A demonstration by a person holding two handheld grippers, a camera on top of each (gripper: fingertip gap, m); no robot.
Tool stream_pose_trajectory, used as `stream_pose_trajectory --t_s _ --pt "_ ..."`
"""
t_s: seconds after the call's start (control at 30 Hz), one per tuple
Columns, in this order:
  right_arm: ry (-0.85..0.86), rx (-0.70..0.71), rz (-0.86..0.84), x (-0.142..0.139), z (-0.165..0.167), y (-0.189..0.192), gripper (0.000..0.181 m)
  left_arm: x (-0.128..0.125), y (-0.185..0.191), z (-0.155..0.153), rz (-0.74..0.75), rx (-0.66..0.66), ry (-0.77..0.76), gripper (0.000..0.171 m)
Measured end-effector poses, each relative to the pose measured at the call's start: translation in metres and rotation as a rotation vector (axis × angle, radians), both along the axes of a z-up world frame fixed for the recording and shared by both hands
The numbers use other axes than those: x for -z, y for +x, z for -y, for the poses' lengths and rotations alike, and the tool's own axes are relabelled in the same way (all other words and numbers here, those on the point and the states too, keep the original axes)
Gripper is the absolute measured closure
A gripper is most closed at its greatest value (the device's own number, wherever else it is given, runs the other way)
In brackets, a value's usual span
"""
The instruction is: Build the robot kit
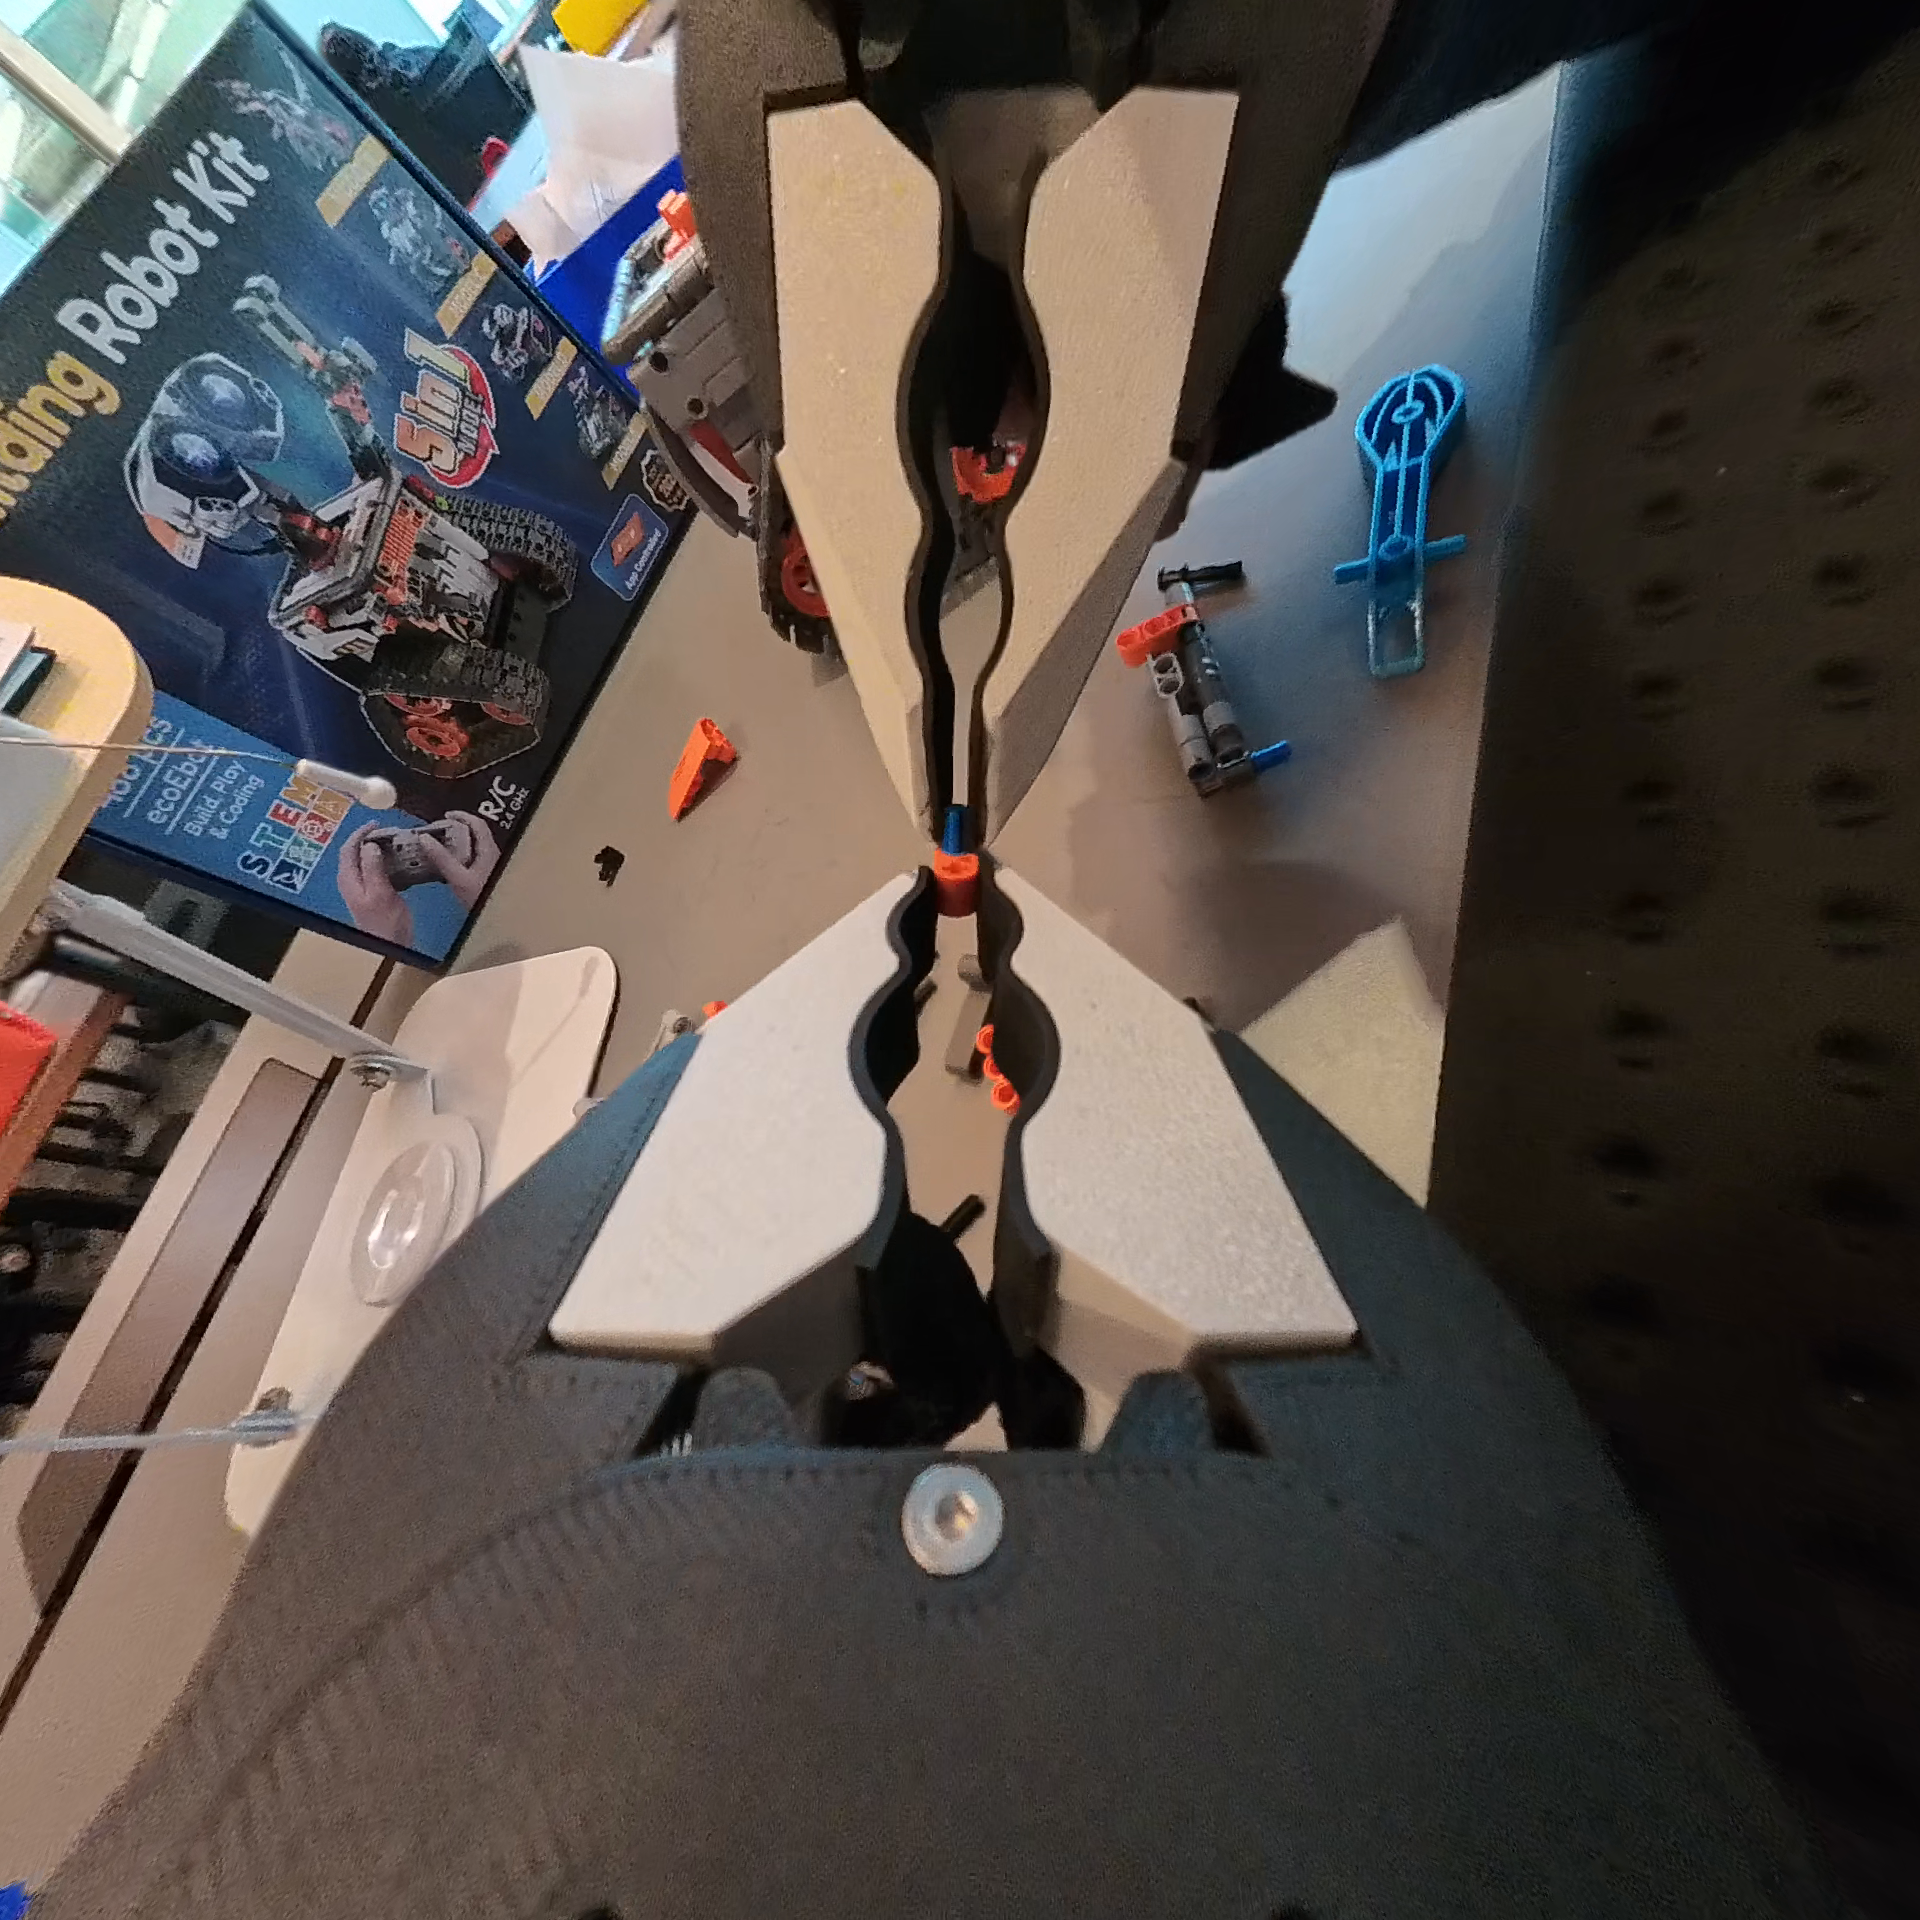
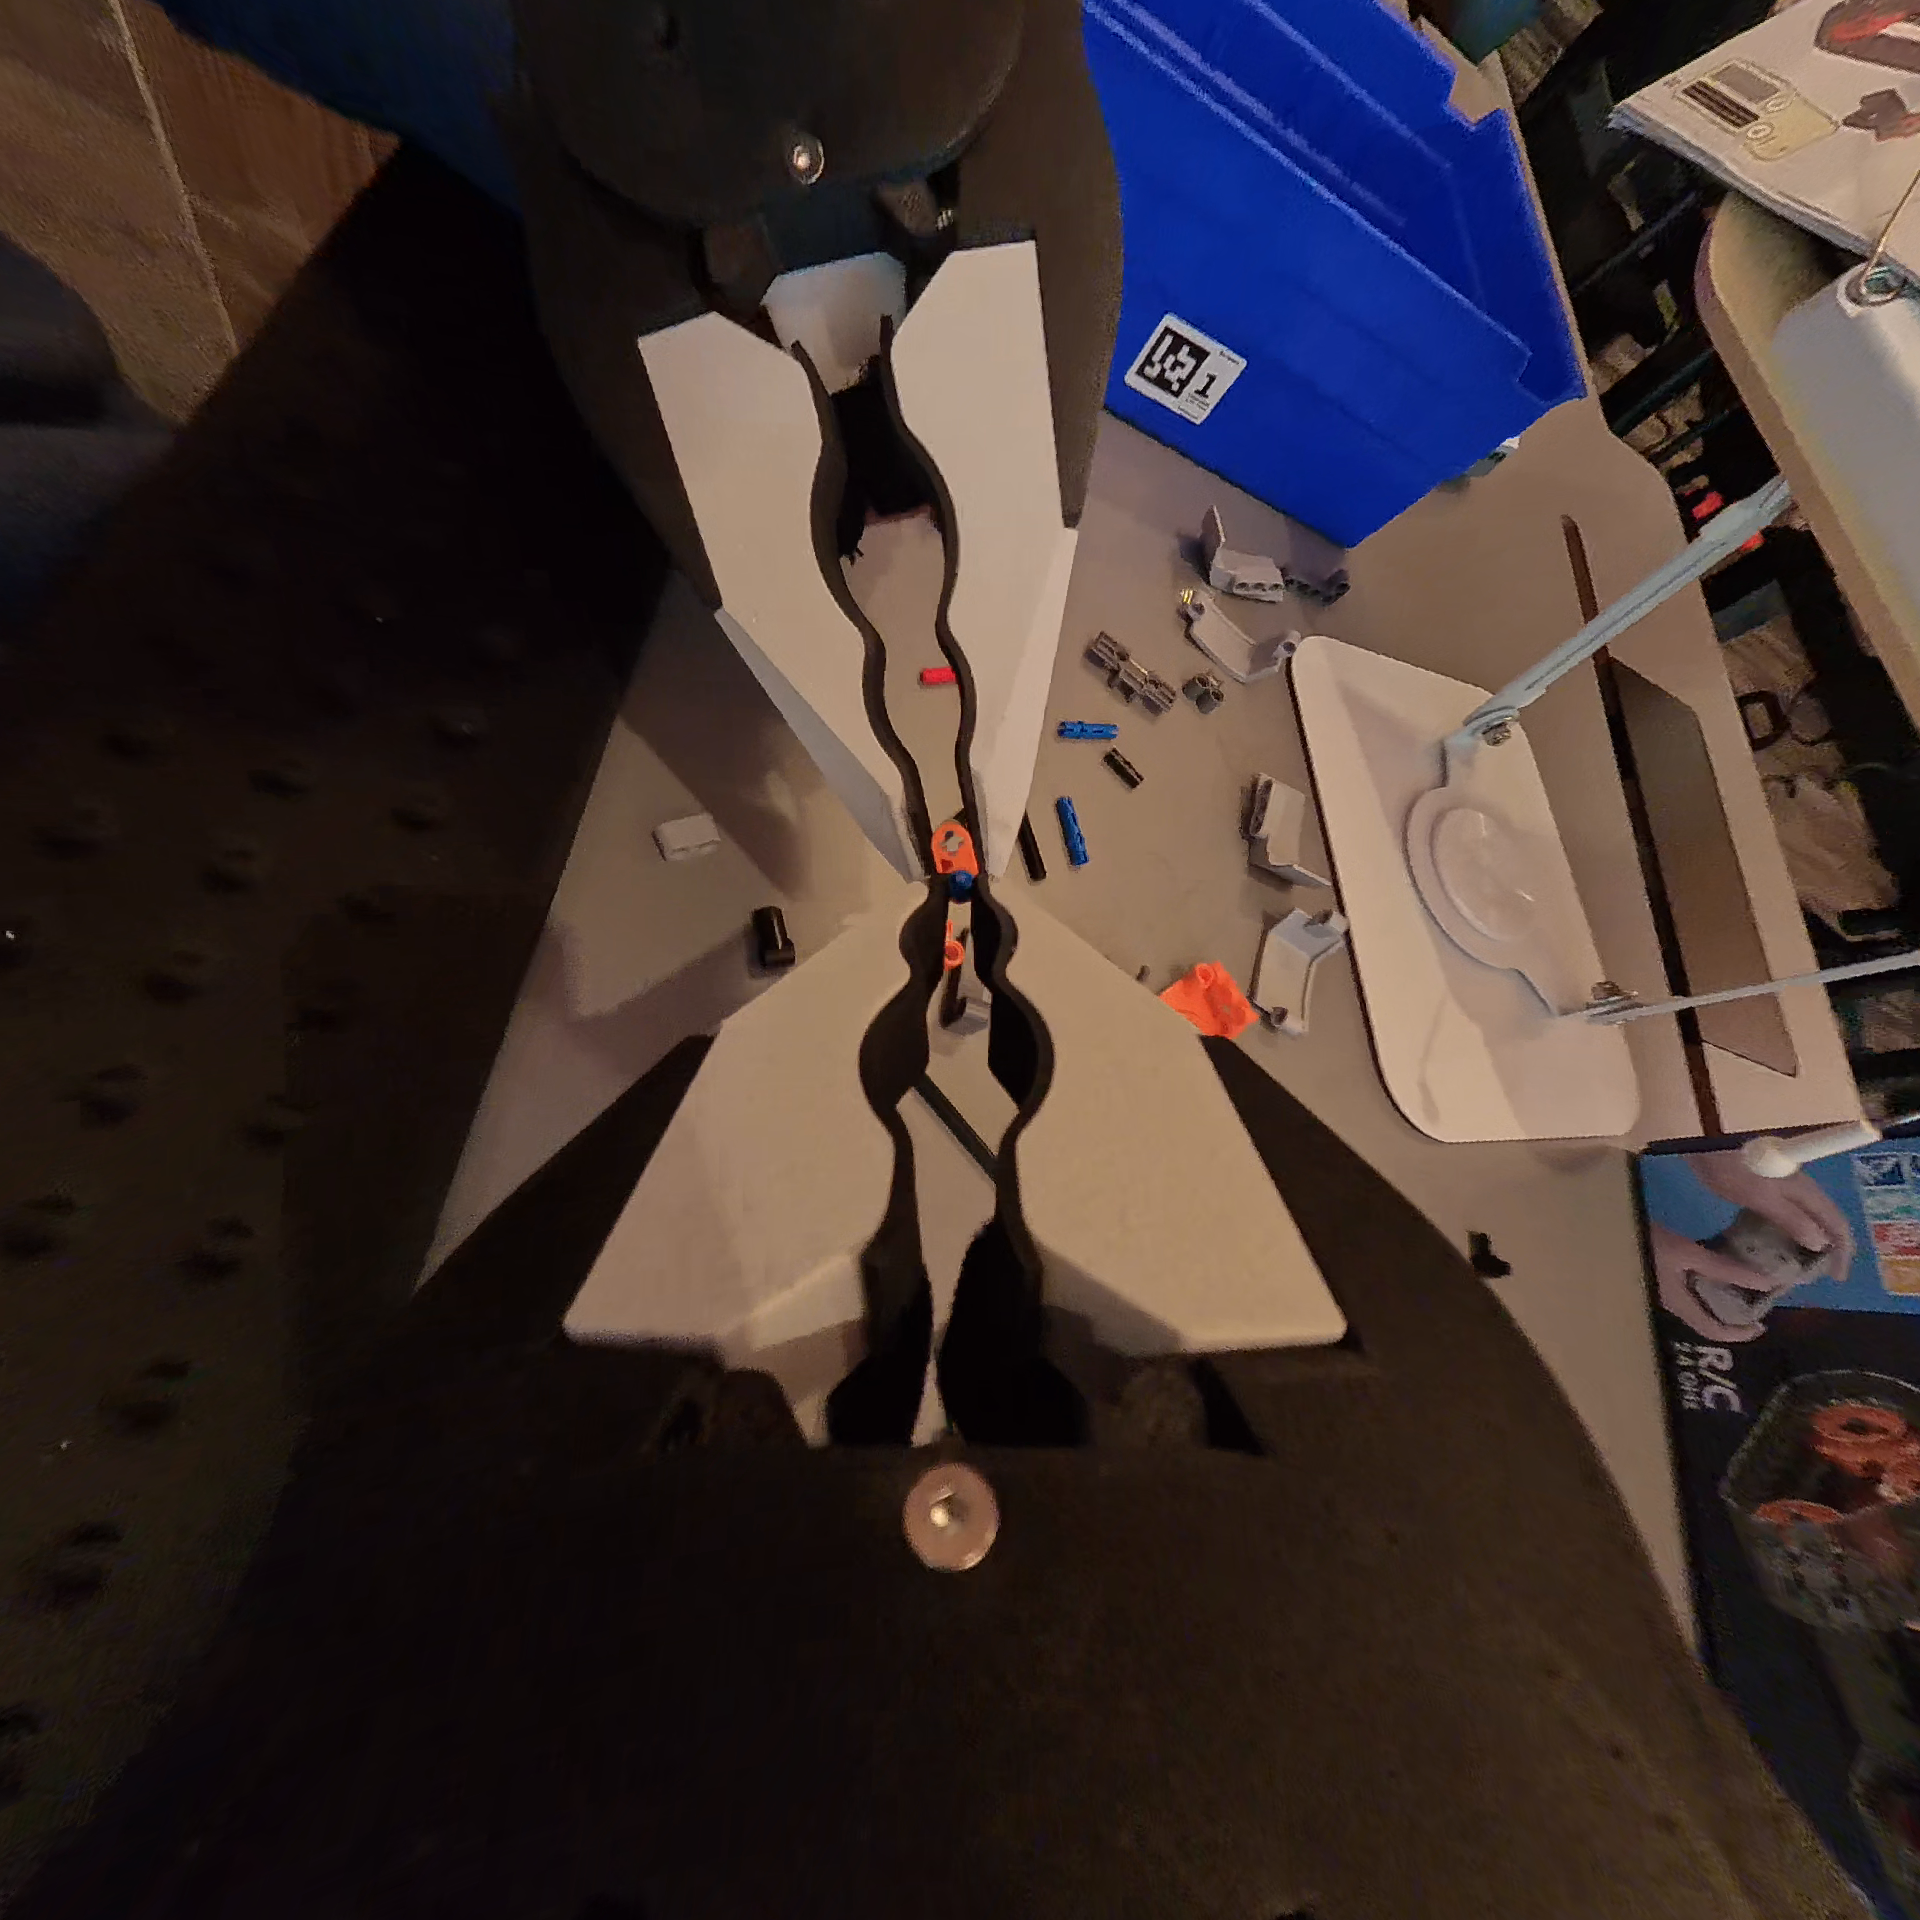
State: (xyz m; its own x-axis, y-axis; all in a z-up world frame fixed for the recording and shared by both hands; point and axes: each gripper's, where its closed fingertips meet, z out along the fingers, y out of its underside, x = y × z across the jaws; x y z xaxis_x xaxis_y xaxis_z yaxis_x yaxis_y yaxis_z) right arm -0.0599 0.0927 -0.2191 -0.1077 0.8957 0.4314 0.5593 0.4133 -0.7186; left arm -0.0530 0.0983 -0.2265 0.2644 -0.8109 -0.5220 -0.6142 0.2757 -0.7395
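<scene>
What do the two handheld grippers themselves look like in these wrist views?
Both match: the left gripper and right gripper each have a dark, ribbed, printed-looking body with one silver screw at its centre, and two pale grey wedge-shaped fingers with wavy black-edged inner faces. No cables, sleeves or markings show.

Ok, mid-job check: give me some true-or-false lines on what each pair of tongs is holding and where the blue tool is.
1. The left tongs are shut on a small orange connector. True.
2. The right tongs grip a grey beam. False: they pinch a blue pin.
3. The two pairs of tongs meet tip to tip, with the pin right against the connector. True.
4. The blue tool lies inside the blue bin. False: it lies flat on the grey table, beyond the small grey and orange assembly.
</scene>
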Motion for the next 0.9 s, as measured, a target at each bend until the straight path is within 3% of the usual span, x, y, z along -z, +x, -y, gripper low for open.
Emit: stream_pose_trajectory --t_s 0.33,0.9 --pt "0.006 -0.005 0.038 0.012 0.002 -0.001 0.181 0.014 0.002 0.001 -0.098 0.015 0.029 0.166" --pt "-0.004 -0.005 0.077 0.021 0.014 0.007 0.181 0.028 0.010 0.012 -0.087 0.040 -0.024 0.165"
